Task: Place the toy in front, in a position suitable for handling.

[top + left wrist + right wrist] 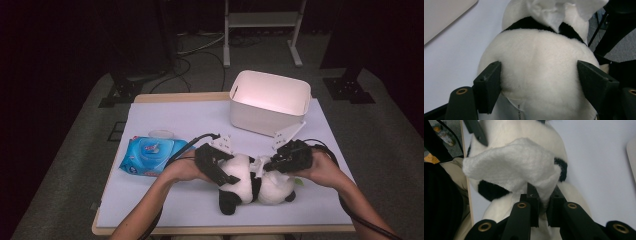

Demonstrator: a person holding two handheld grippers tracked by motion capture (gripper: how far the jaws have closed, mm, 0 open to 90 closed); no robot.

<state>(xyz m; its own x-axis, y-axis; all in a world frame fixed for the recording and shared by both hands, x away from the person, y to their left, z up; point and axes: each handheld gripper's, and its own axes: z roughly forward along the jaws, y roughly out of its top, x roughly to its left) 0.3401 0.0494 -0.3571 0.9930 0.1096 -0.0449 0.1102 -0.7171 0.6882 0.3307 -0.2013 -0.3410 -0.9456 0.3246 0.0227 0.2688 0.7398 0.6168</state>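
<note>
From above, the panda (250, 182) lies near the front edge of the table (165, 210), a plump black-and-white plush on its side between the two hands. The left gripper (227, 172) straddles its white body; the right gripper (264, 165) meets it from the other side. A white flap (260, 164) of fabric sticks up where they meet.

The left gripper view gives what the high view cannot: both black jaws press into the fur of the panda's (536, 72) round white back, one on each flank, denting it, so this claw grips the body. A small sewn-in label hangs below, and a black band crosses the shoulders.

The right gripper view shows the flap (511, 170) close up, a soft, fleecy white piece pinched at its lower edge between jaws that stand nearly together. This claw is closed on the flap. Black patches show on the panda (499, 135) behind it.

Only from above do the other things appear: a glossy blue wipes pack (150, 155) lying left of the panda, and a white plastic bin (270, 102) with rounded corners at the back right. The table has a pale lavender cover with a wooden rim, and stands on grey carpet in a dark room, with cables and a white rack (262, 20) behind.
</note>
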